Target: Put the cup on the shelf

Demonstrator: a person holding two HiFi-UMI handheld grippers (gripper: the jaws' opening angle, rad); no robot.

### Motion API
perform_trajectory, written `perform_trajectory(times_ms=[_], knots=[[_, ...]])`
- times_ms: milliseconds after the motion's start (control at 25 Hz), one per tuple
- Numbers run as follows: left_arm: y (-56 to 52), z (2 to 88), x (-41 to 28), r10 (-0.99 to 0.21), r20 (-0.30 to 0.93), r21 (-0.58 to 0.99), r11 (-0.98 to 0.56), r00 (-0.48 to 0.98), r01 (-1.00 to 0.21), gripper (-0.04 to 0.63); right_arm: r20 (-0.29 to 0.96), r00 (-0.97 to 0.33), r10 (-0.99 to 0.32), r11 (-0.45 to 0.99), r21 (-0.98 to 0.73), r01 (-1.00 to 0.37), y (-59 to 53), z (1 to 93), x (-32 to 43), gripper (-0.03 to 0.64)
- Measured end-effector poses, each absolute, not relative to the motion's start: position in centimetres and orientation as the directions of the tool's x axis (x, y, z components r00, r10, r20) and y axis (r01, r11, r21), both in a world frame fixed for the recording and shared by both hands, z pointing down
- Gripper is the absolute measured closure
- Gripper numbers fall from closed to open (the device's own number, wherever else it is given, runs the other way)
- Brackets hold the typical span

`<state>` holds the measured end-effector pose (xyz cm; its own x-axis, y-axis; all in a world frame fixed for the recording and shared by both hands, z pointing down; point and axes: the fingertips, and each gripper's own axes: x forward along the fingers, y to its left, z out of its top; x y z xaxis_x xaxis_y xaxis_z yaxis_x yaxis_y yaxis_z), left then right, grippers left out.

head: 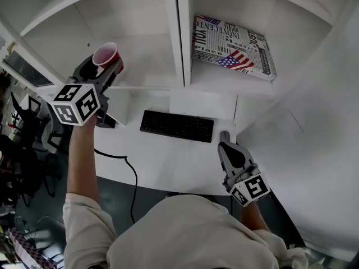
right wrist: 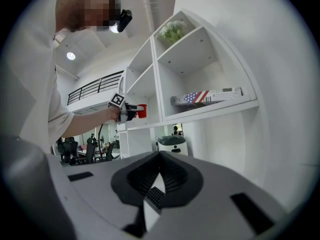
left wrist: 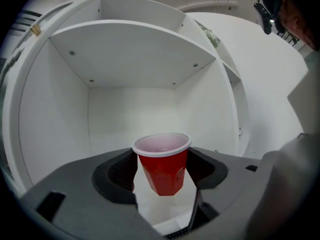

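1. Nearest, at the bottom of the head view, is the person's shirt (head: 185, 234), with an arm reaching out on each side.
2. The right gripper (head: 225, 140) hangs low over the desk (head: 168, 156), near a keyboard (head: 176, 125). Its jaws are pressed together with nothing between them.
3. The left gripper (head: 101, 69) is raised towards a white shelf (head: 147, 66) and grasps a red cup (left wrist: 162, 170) between its jaws.
4. The cup is upright with its mouth up. It hangs in the air at the front of the left compartment, its base clear of the board.
5. A flag-printed box (head: 233, 46) lies in the right compartment, apart from the cup.
6. Judged step: carrying the cup in, with the placing not yet done.
7. The next move likely calls for pushing the cup further over the board. It then needs lowering until its base rests flat, and only after that should the jaws part.
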<state>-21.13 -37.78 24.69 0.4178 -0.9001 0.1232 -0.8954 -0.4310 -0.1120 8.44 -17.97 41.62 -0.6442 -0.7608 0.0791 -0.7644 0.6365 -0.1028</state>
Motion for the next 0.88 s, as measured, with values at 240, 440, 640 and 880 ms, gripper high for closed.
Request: perform_trajectory(times_ms=[240, 440, 640, 880], knots=[[-39.2, 26.2, -20.9, -0.896, 0.153, -0.098, -0.433, 0.416, -0.896, 0.293, 0.085, -0.63, -0.772, 0.621, -0.111, -0.776, -18.4, 42.0, 9.3, 0.612], [-40.1, 27.3, -21.1, -0.905, 0.162, -0.088, -0.41, 0.393, -0.908, 0.293, 0.092, -0.626, -0.774, 0.617, -0.113, -0.779, -18.9, 42.4, 9.9, 0.612], [-40.8, 28.1, -21.3, -0.906, 0.172, -0.079, -0.405, 0.388, -0.911, 0.292, 0.097, -0.624, -0.775, 0.614, -0.114, -0.781, -19.5, 42.5, 10.1, 0.612], [-41.4, 28.8, -21.1, -0.907, 0.183, -0.089, -0.4, 0.38, -0.912, 0.292, 0.099, -0.627, -0.772, 0.617, -0.118, -0.778, -20.1, 42.6, 10.1, 0.612]])
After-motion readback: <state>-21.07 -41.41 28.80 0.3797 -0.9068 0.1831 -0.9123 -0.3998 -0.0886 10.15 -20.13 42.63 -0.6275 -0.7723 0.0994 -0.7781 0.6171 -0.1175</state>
